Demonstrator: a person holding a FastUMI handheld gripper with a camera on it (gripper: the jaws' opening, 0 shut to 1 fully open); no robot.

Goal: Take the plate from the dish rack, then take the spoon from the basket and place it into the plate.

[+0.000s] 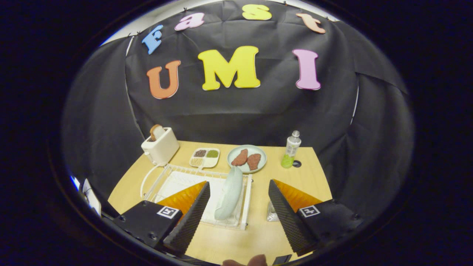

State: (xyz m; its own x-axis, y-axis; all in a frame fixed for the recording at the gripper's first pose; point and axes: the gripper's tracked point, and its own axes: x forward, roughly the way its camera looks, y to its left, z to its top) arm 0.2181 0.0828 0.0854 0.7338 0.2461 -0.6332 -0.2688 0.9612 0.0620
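Between the wide-spread claw (239, 186) fingers, plate (230, 192) on edge in dish rack (247, 201)

Black cloth (236, 111) walls the booth on three sides (creased, hung in panels). Below it stands a pale wooden counter (314, 177), evenly lit, its far edge meeting the cloth.

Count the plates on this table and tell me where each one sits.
2. A pale green plate stands on edge in the white wire dish rack, between the open jaws of the gripper. A second round plate holding two brown pieces lies flat beyond the rack.
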